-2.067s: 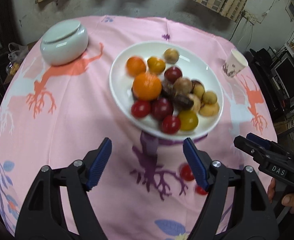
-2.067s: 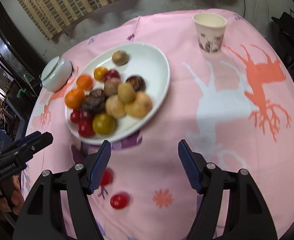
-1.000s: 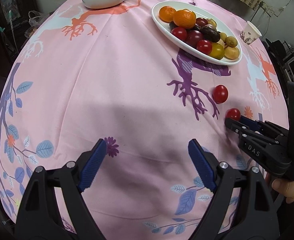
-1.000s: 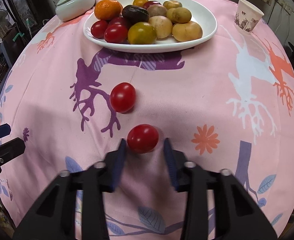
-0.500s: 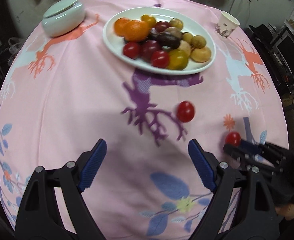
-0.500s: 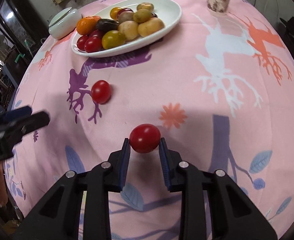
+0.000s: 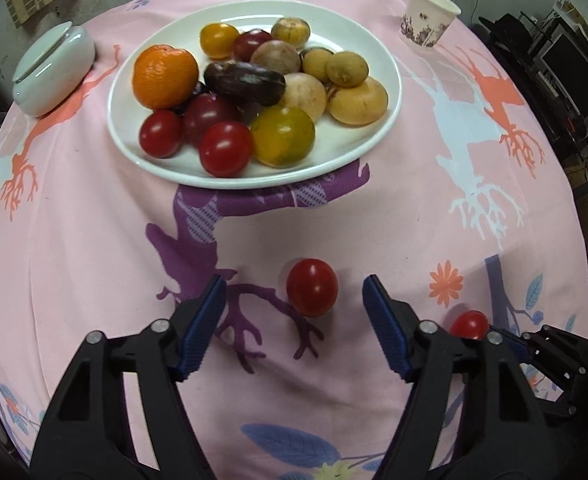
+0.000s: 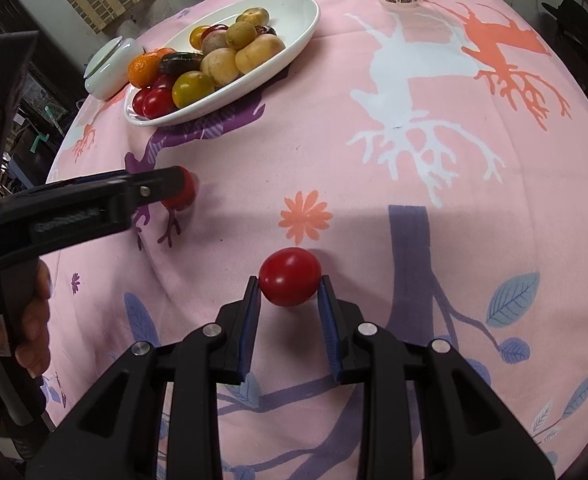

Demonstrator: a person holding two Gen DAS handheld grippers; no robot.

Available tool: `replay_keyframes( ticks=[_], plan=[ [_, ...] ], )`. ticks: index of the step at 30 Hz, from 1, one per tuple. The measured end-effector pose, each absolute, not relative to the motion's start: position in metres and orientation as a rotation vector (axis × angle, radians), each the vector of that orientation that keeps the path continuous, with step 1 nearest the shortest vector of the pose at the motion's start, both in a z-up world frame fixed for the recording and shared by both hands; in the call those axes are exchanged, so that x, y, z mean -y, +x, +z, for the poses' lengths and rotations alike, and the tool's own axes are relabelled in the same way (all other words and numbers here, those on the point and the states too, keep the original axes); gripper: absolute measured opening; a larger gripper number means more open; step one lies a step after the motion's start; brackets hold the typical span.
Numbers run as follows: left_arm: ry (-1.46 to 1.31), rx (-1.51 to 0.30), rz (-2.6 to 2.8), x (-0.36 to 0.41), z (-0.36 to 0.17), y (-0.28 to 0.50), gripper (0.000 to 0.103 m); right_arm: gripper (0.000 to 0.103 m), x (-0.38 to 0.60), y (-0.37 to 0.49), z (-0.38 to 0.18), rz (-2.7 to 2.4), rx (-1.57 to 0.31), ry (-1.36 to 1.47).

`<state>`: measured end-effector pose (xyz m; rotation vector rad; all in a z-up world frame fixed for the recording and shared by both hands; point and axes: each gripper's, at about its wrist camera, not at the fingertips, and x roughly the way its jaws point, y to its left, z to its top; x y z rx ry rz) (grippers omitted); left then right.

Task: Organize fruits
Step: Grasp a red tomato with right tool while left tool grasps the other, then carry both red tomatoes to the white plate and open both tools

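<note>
Left gripper (image 7: 294, 300) closing, right gripper (image 8: 289, 292) clamped

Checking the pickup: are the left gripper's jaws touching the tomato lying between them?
Apart. In the left wrist view the left gripper has been closing, yet pink cloth shows on both sides of the tomato.

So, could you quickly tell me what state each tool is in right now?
Left tool: open, jaws have just been closing around a red tomato on the cloth, pads not yet touching.
Right tool: shut on another red tomato.
</note>
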<state>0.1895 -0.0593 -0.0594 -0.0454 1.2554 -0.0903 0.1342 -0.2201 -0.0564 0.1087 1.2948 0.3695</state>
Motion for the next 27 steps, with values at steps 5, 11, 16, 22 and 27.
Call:
replay_keyframes(
  ticks=[5, 11, 16, 22, 27],
  plan=[
    [-0.063, -1.284, -0.098, 0.062, -0.075, 0.196, 0.042, 0.029, 0.219, 0.136, -0.058, 0.373, -1.298, 0.106],
    [-0.038, -1.250, -0.123, 0.065, -0.073, 0.191, 0.028, 0.029, 0.218, 0.138, -0.057, 0.370, -1.298, 0.106],
    [-0.089, -1.240, -0.122, 0.050, -0.061, 0.179, 0.028, 0.029, 0.216, 0.138, -0.052, 0.373, -1.295, 0.105],
    [-0.144, -1.191, -0.113, 0.027, -0.033, 0.162, 0.028, 0.029, 0.212, 0.141, -0.039, 0.385, -1.269, 0.101],
    [-0.106, -1.124, -0.096, 0.014, -0.009, 0.152, 0.028, 0.029, 0.206, 0.149, -0.021, 0.405, -1.231, 0.095]
  ],
)
